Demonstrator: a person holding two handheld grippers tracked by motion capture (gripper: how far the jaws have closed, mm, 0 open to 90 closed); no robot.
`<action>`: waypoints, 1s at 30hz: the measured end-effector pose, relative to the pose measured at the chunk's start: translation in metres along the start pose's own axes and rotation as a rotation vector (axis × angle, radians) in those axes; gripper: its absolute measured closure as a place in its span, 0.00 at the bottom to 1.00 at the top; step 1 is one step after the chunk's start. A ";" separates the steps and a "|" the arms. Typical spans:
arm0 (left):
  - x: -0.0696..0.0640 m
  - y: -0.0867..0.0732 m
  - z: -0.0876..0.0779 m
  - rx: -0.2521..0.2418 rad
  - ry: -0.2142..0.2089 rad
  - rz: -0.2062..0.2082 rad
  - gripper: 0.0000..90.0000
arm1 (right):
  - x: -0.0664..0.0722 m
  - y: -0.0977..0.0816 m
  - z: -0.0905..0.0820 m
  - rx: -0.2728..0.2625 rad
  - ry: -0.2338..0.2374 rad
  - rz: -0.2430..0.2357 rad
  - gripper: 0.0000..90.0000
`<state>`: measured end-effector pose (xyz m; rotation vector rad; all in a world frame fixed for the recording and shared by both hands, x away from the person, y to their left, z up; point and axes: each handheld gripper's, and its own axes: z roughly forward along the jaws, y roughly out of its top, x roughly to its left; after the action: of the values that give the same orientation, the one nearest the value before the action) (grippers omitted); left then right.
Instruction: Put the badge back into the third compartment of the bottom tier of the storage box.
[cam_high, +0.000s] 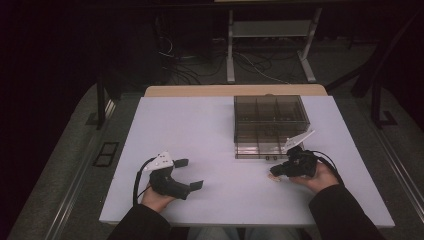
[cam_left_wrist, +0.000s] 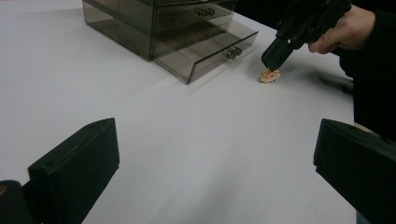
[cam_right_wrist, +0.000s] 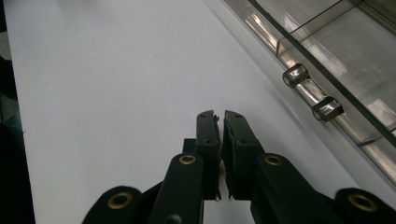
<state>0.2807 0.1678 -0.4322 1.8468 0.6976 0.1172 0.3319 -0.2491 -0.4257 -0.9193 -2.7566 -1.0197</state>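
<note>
Sitting at a white table (cam_high: 200, 150), a person holds two grippers. R gripper (cam_left_wrist: 270, 60) angles down w/ jaws closed nearly together, tips on a small tan item (cam_left_wrist: 270, 75) lying just in front of the clear drawer box (cam_high: 270, 125), whose bottom drawer (cam_left_wrist: 205, 56) stands pulled out, probably to receive it. Can't tell if it's pinched. L gripper (cam_high: 192, 174) rests well apart, jaws wide, holding nothing.

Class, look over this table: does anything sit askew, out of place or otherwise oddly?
Yes. The lower drawer of the smoky clear drawer box stands pulled out. A small pale object lies on the white table beside it, under the tips of the right gripper, whose jaws are shut.
</note>
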 end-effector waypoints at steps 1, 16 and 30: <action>0.000 0.000 0.000 0.000 0.000 -0.001 0.00 | 0.000 0.000 0.000 0.001 -0.001 -0.001 0.93; 0.000 0.000 0.000 -0.001 -0.002 -0.002 0.00 | -0.003 -0.001 -0.006 -0.015 -0.008 0.019 0.93; 0.000 0.000 0.000 0.002 -0.001 -0.001 0.00 | -0.007 -0.001 -0.022 -0.075 -0.006 0.042 0.93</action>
<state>0.2810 0.1676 -0.4326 1.8488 0.6979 0.1152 0.3339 -0.2666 -0.4109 -0.9875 -2.7086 -1.1227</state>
